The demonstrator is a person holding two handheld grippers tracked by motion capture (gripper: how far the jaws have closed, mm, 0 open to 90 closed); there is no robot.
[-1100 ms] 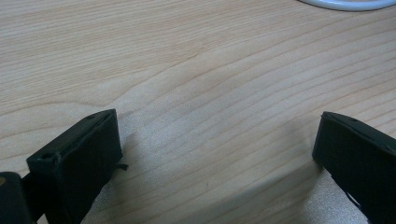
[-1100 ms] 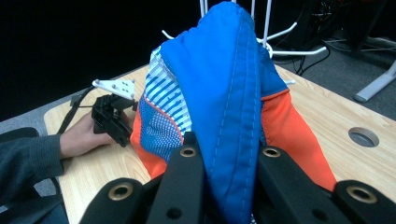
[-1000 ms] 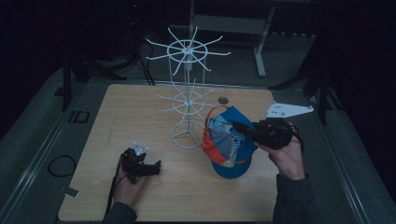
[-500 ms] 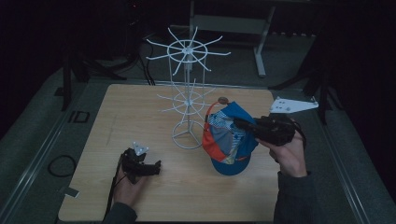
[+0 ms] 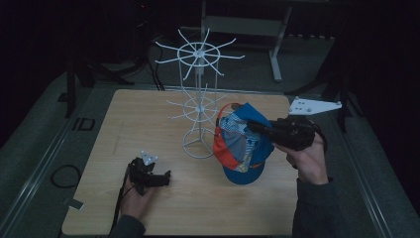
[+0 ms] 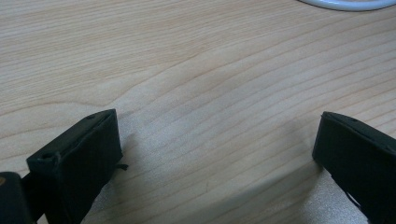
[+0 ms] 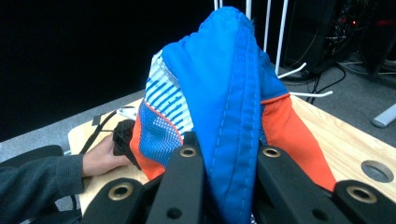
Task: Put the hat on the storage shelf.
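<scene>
Cap, blue with orange and white striped panels, hangs above the right half of the wooden table, gripped at its crown by the right gripper; its blue brim points down toward the near edge of the tabletop, and whether the brim touches the wood cannot be told. In the right gripper view the two black jaws are closed tightly on a folded ridge of blue fabric, with no gap visible between cloth and jaw. The cap sits just beside the white wire rack, to its right; the rack's ring base rests near the table's centre and its upper spokes spread wide over the far half. The grey three-cornered plate on the right gripper reaches past the table's right edge. The left gripper rests low on the near left part of the table, held in the left hand, well apart from the cap and the rack. In the left gripper view its jaws stand wide apart with nothing between them, bare wood grain showing across the whole gap; a curve of the rack's white base lies at the upper edge. Open tabletop extends along the far left corner and between the left gripper and the rack base.
</scene>
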